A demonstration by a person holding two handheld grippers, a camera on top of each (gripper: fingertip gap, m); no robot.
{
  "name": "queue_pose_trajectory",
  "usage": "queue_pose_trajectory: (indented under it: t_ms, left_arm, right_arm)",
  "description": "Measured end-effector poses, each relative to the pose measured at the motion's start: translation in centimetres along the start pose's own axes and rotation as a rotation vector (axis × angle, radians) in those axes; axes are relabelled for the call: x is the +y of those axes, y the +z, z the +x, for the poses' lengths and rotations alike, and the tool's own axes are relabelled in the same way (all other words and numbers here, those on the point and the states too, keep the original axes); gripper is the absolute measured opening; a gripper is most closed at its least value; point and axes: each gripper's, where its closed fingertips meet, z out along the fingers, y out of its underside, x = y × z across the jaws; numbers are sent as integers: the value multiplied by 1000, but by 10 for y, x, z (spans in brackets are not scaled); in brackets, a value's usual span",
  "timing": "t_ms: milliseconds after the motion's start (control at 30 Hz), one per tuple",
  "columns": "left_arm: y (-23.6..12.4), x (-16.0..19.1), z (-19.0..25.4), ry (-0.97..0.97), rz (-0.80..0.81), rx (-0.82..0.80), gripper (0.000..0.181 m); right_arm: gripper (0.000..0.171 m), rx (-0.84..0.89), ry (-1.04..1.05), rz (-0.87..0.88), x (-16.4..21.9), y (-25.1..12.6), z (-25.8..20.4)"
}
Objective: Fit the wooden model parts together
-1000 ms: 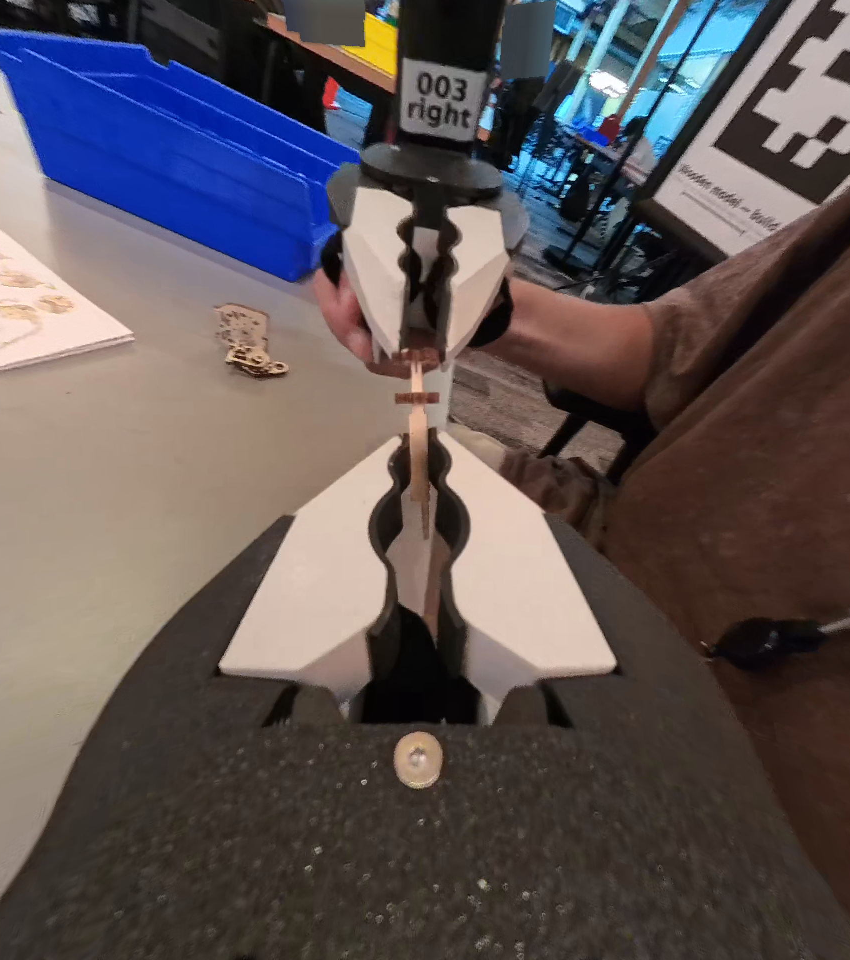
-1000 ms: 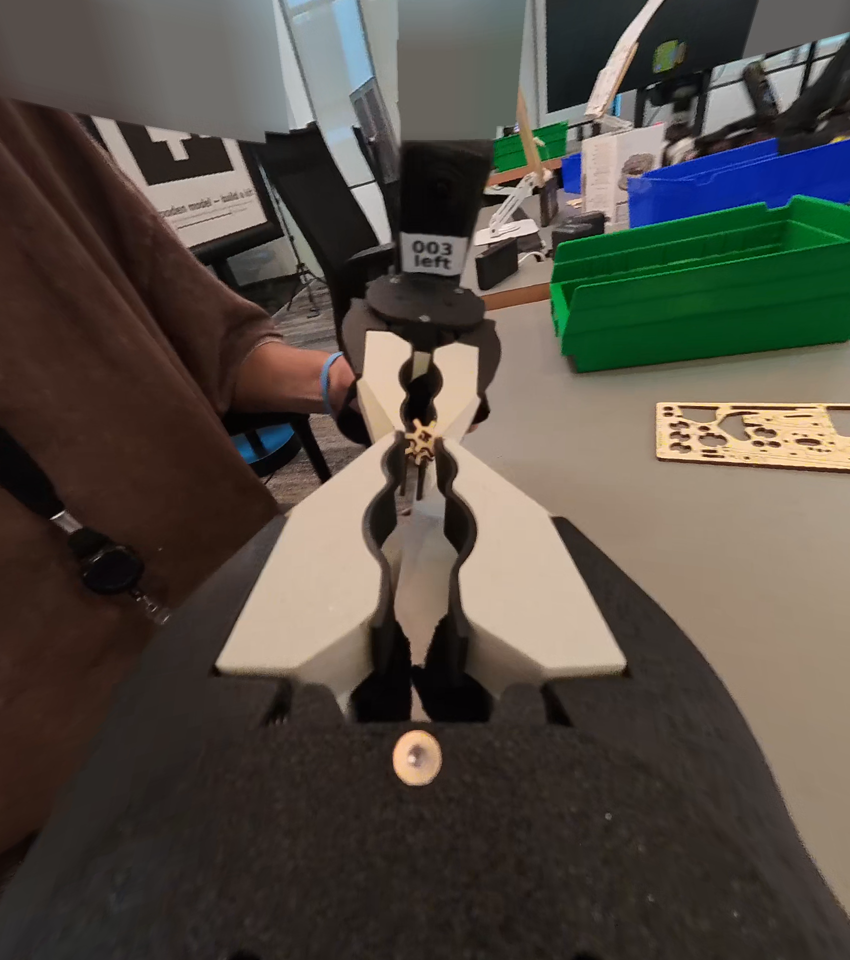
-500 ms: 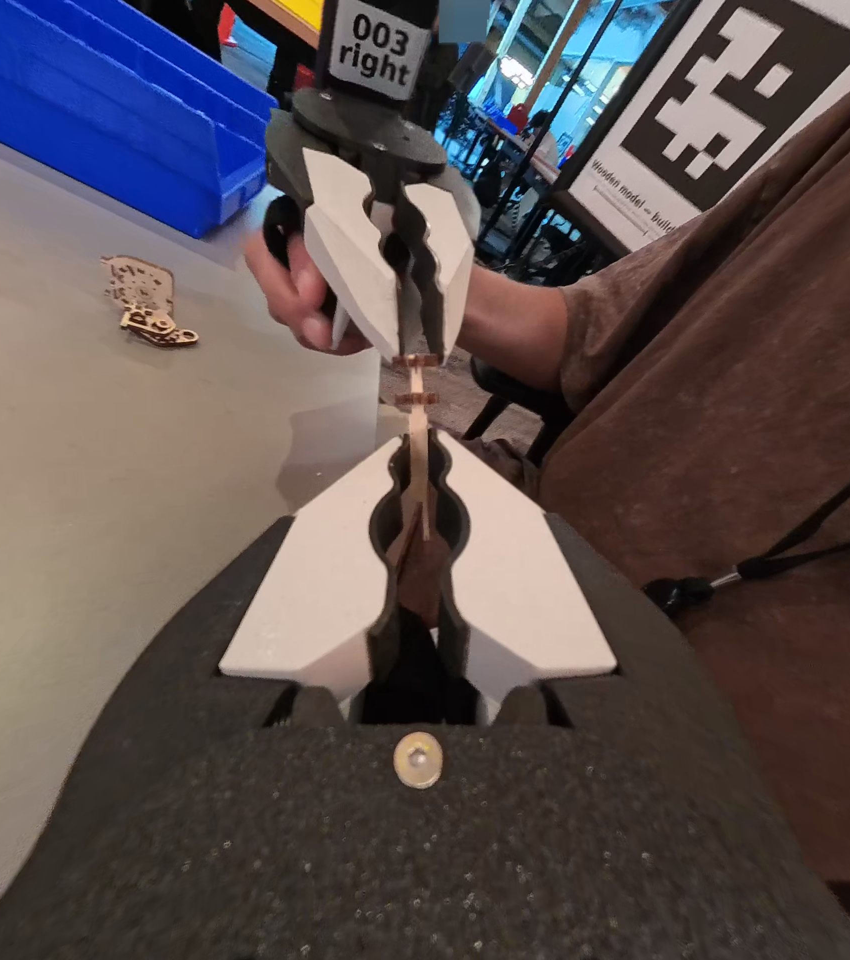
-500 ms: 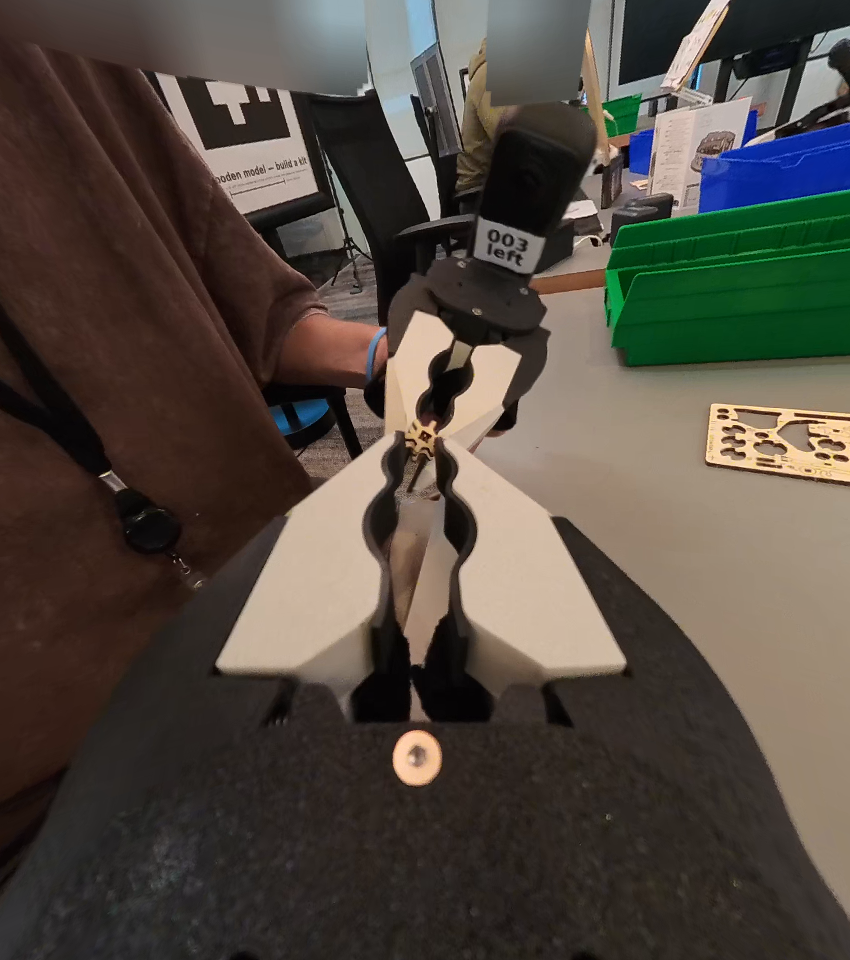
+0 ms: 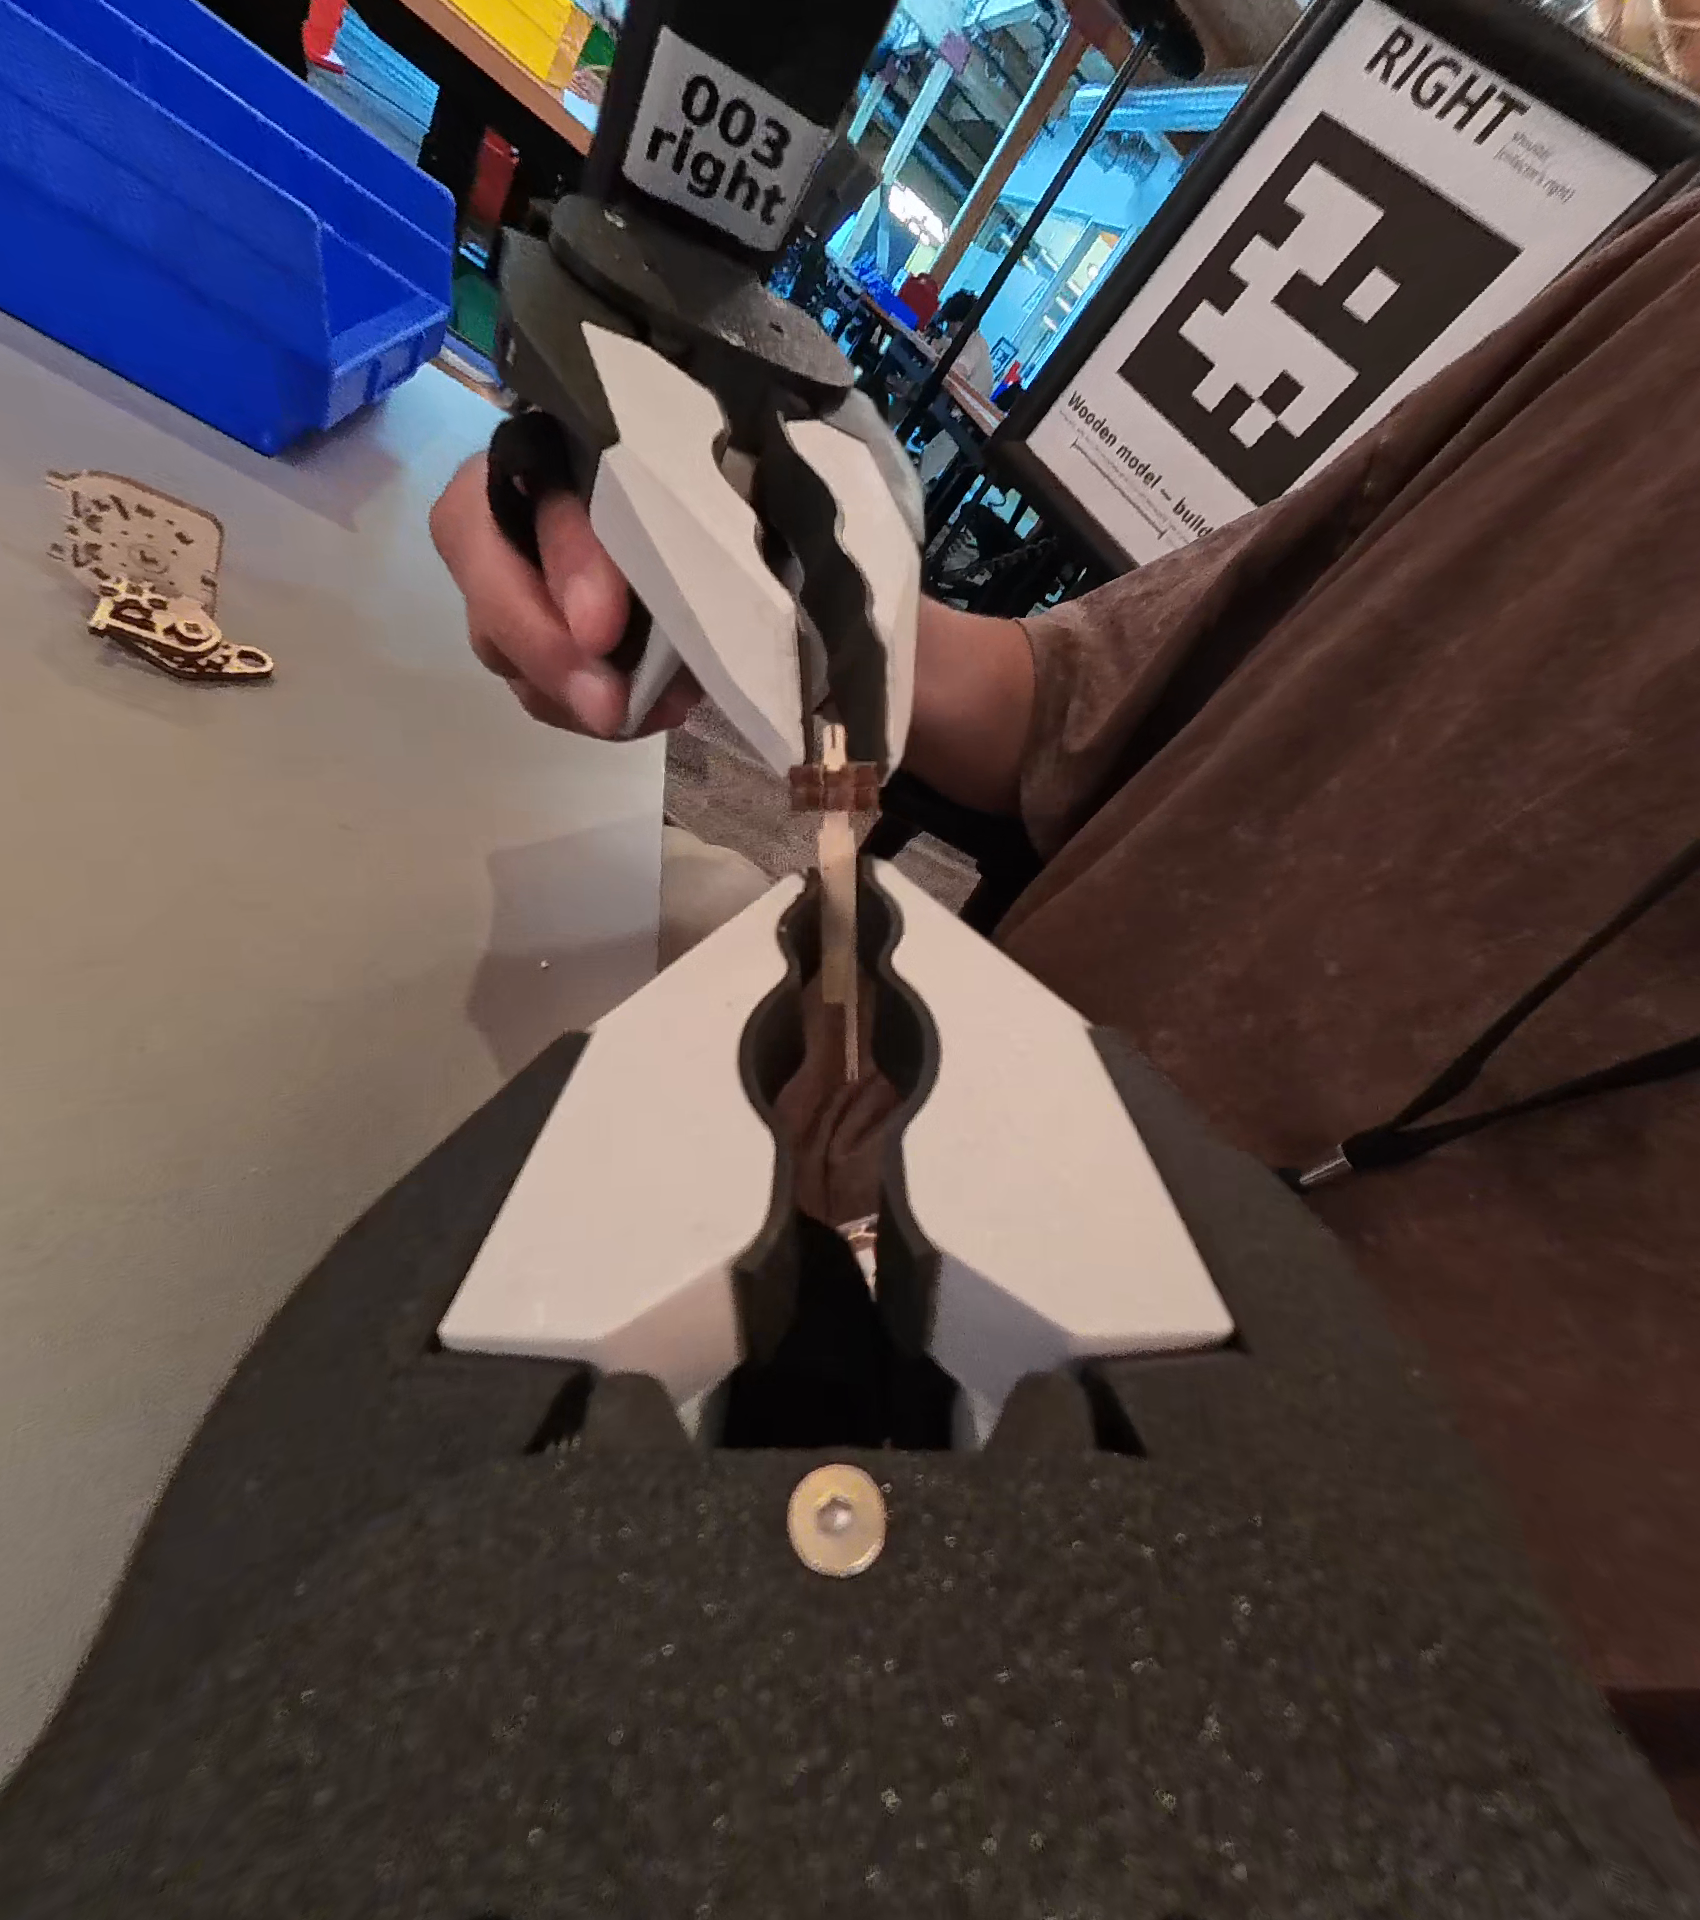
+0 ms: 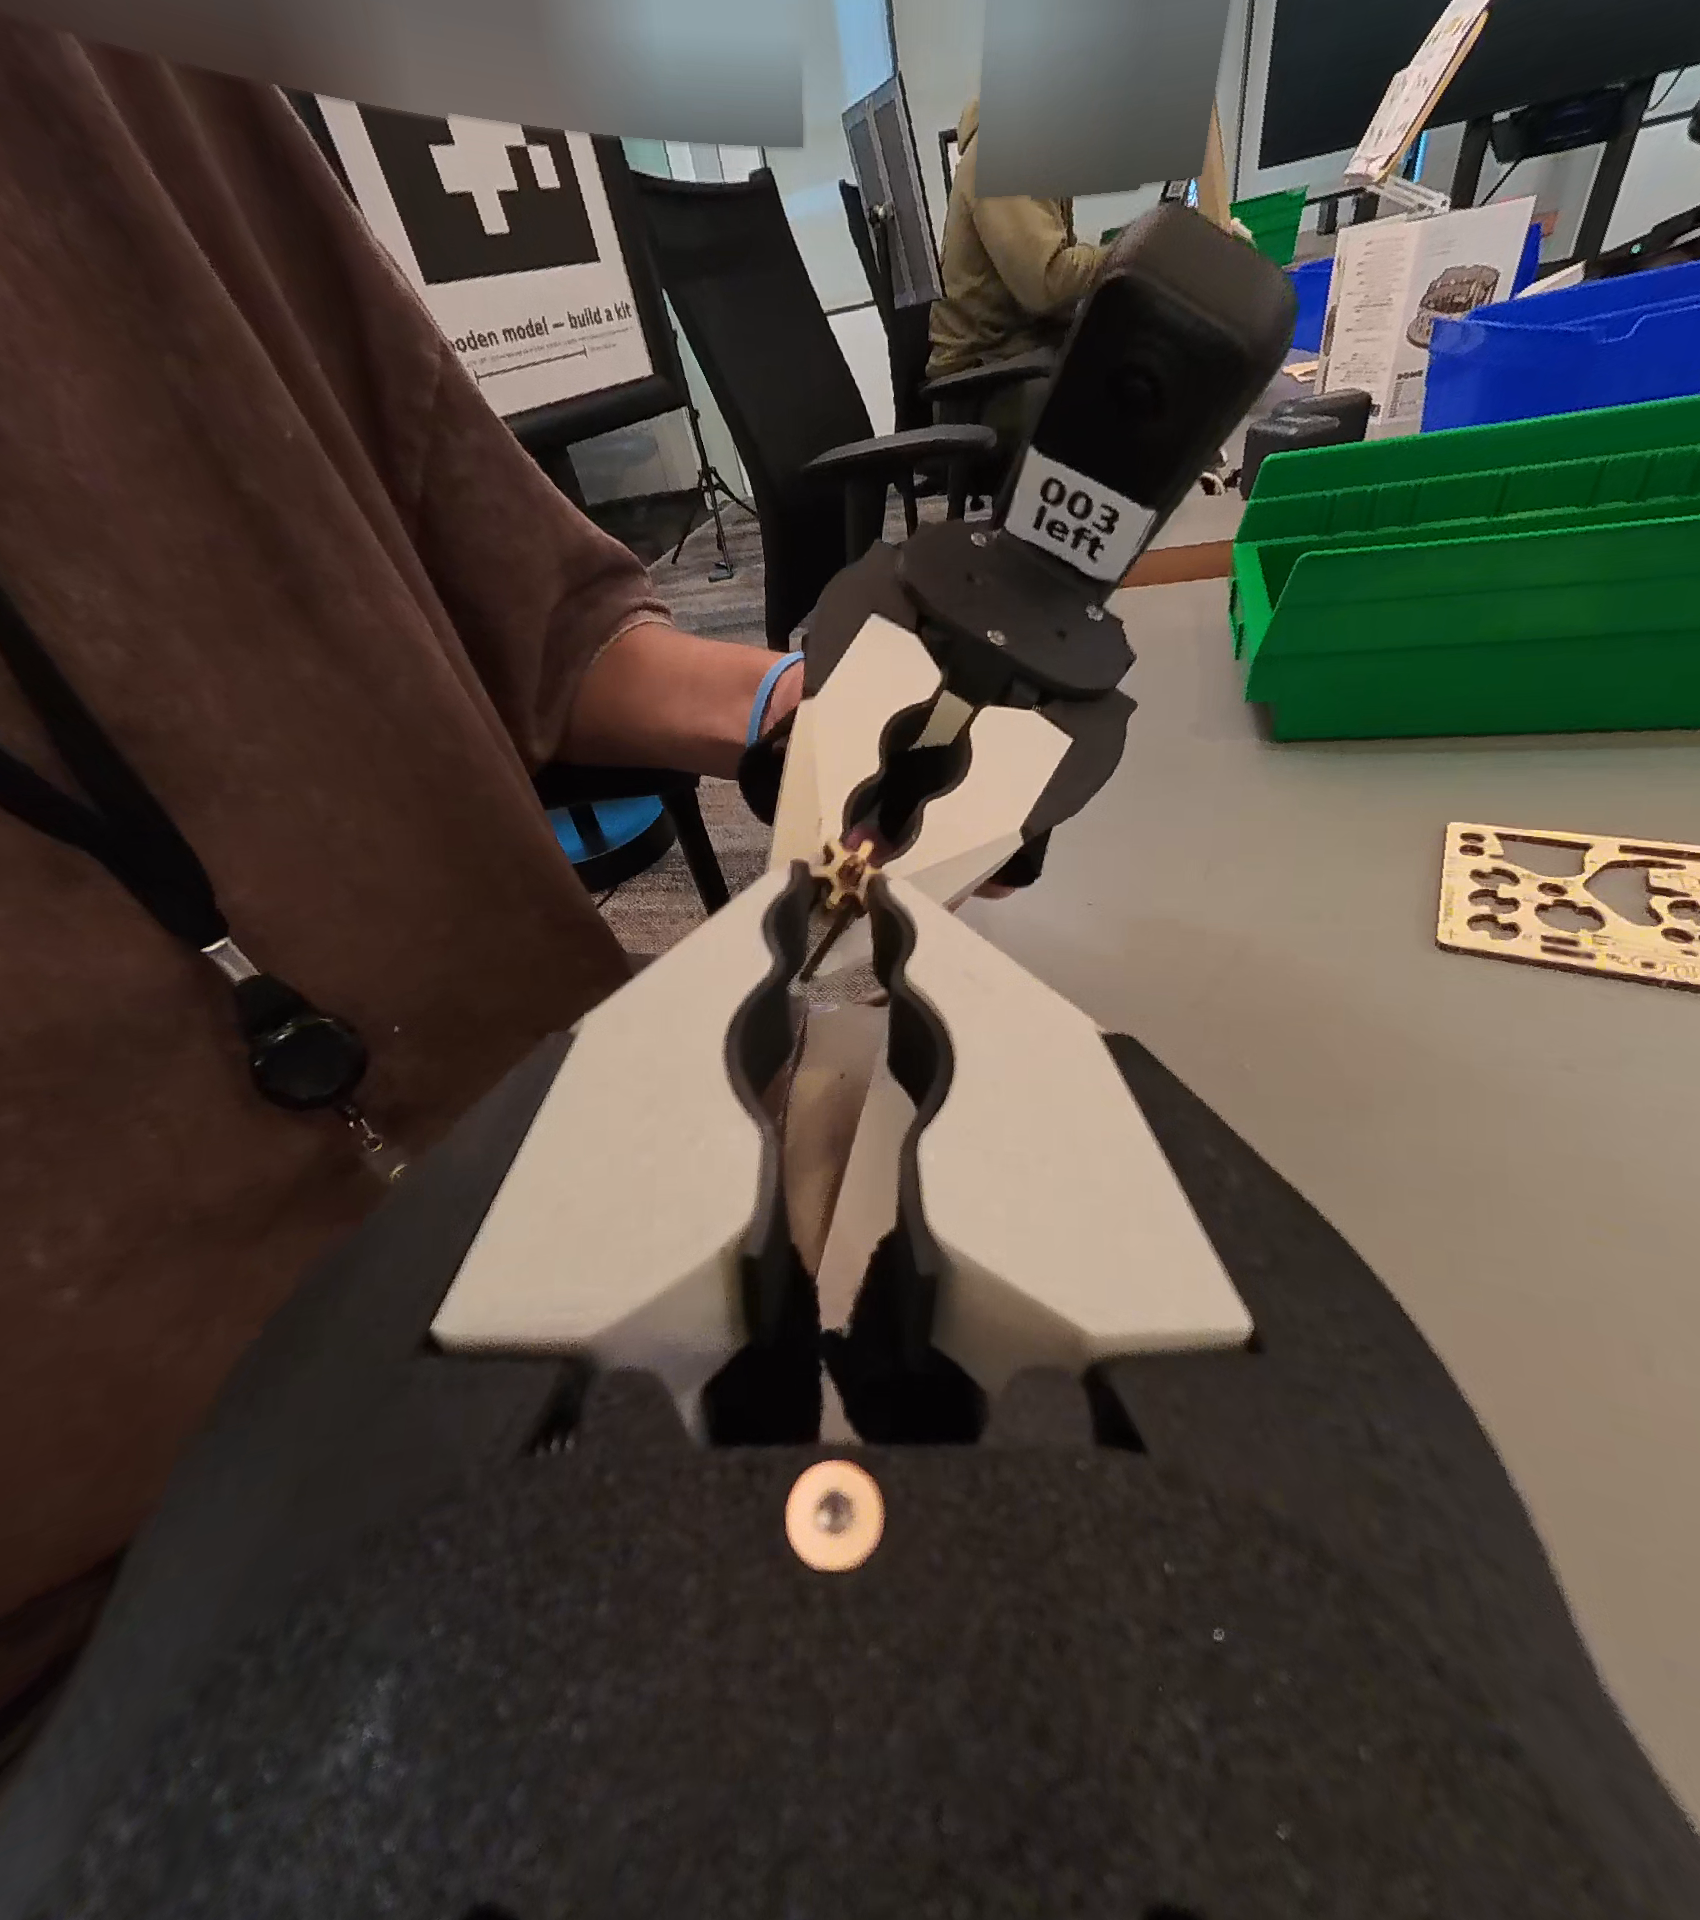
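My left gripper [image 5: 838, 888] is shut on a thin wooden stick [image 5: 841, 935] that points away from it. A small wooden gear [image 5: 830, 792] sits near the stick's far end, and the stick's tip pokes just past it. My right gripper [image 6: 841, 883] faces the left one, tip to tip, and is shut on that gear [image 6: 846, 876]. In the left wrist view the right gripper [image 5: 835, 743] comes down from above, tilted. In the right wrist view the left gripper [image 6: 867, 860] leans in from the upper right. Both are held in the air at the table's near edge.
The grey table [image 5: 202, 935] holds a blue bin [image 5: 150, 208], small wooden pieces [image 5: 155, 582], a green bin [image 6: 1511, 582] and a punched wooden sheet [image 6: 1625, 914]. The person's brown shirt [image 5: 1448, 831] is close beside both grippers. A marker board [image 5: 1313, 291] stands behind. Less than 4 cm separates the two grippers' tips.
Both grippers have tilted and come closer. The gear at my right fingertips has slid down the stick, so the stick's tip now shows past it.
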Motion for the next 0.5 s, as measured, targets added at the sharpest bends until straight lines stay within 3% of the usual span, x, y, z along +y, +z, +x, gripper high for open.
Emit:
queue_pose_trajectory:
  t_ms: [100,267,333,367,433,500]
  left_arm:
    - [-2,-3,-5,-4,19,-28,4]
    - [-11,-12,-25,-77,101,-115,4]
    - [-14,-21,-33,-195,195,-110,4]
    - [-16,-26,-35,-267,250,-85,4]
    - [-17,-28,-39,-392,327,-44,4]
    - [-16,-26,-42,-473,362,-14,3]
  right_arm:
    - [12,38,-8,3,-1,-1,6]
    - [27,187,49,78,-9,-9,31]
    - [62,258,-1,108,-14,-8,36]
    - [68,323,-71,80,-13,-7,37]
    - [60,474,-223,-78,0,-6,41]
    - [55,582,-315,-121,0,-9,41]
